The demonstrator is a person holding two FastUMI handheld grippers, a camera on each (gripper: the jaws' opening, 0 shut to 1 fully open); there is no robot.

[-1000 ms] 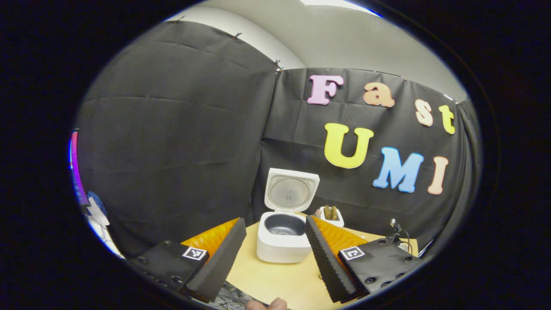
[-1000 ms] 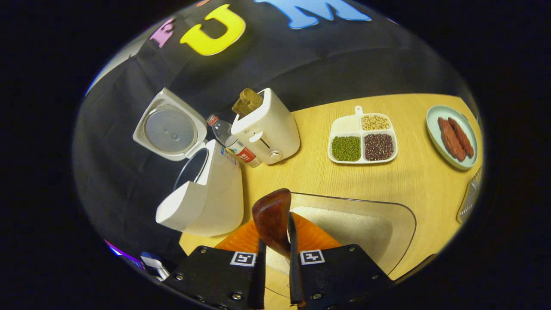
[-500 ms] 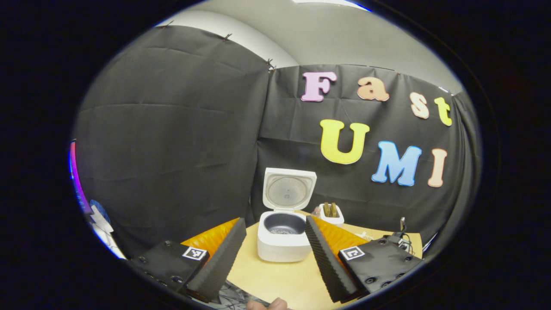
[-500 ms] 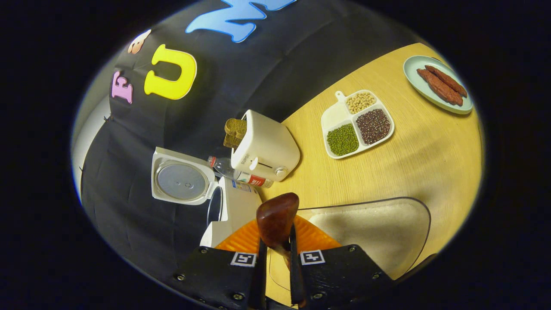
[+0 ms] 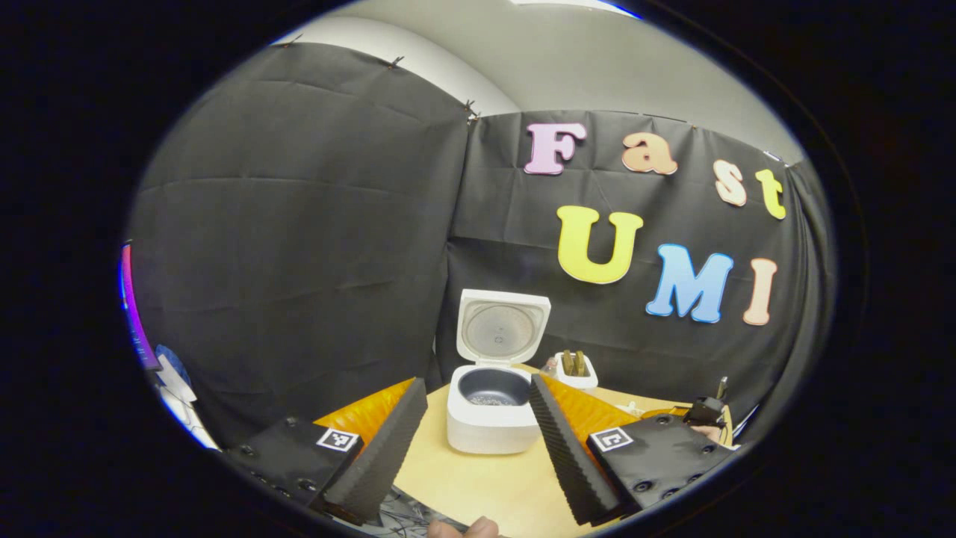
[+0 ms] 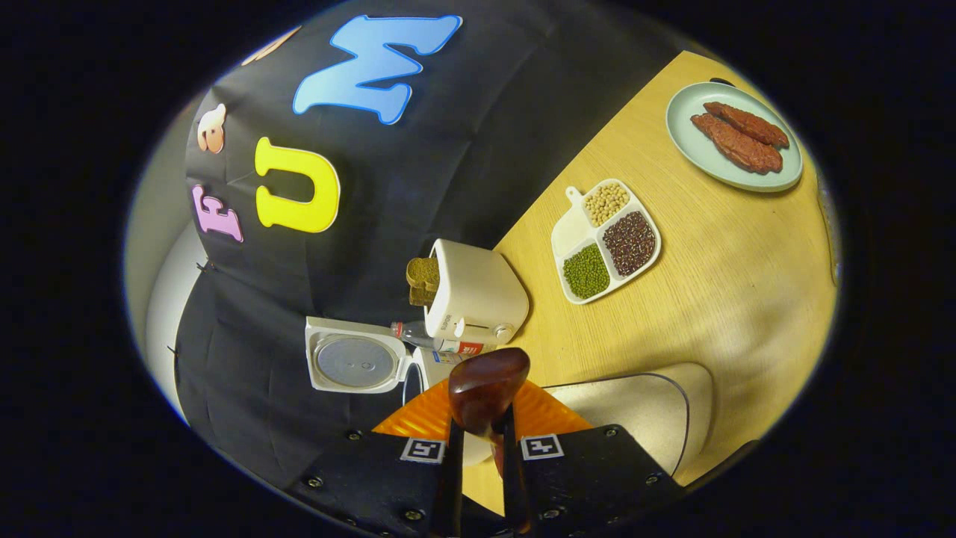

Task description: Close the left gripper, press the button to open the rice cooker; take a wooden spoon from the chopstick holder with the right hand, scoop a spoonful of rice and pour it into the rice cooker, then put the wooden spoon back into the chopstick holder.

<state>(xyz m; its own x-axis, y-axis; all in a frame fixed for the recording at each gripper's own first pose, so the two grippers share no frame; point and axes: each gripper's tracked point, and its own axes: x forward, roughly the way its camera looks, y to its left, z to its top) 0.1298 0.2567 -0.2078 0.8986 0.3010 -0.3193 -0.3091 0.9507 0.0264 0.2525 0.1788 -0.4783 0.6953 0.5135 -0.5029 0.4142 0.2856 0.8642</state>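
Left gripper view: the left gripper (image 5: 478,441) hangs back from the rice cooker (image 5: 493,409), its fingers spread wide with nothing between them. The cooker stands on the tabletop (image 5: 485,486) with its lid (image 5: 502,330) raised upright; a few pale grains appear to lie at the bottom of the dark inner pot (image 5: 493,388). Behind it, a white toaster (image 5: 575,372) holds slices of bread.

Right gripper view: the right gripper (image 6: 478,456) has its fingers closed on the handle of the wooden spoon (image 6: 485,388), the bowl of which projects forward, tilted and apparently empty. The camera is rolled, so the cooker (image 6: 418,366) sits just beyond the spoon with its lid (image 6: 355,364) swung to one side. A clear container of rice (image 6: 635,407) lies close beside the gripper. Farther across the tabletop (image 6: 732,246) are a divided dish of beans (image 6: 606,239), a plate of sausages (image 6: 733,136) and a bottle (image 6: 437,342) lying between toaster (image 6: 474,299) and cooker.

Judgement: scooping and pouring seem done; the remaining step is returning the spoon to the chopstick holder. To do it well, keep the grip firm while rolling the wrist level, bring the spoon vertical above the holder's opening, lower it until it seats inside, and release only then. Keep the left gripper clear of the path.
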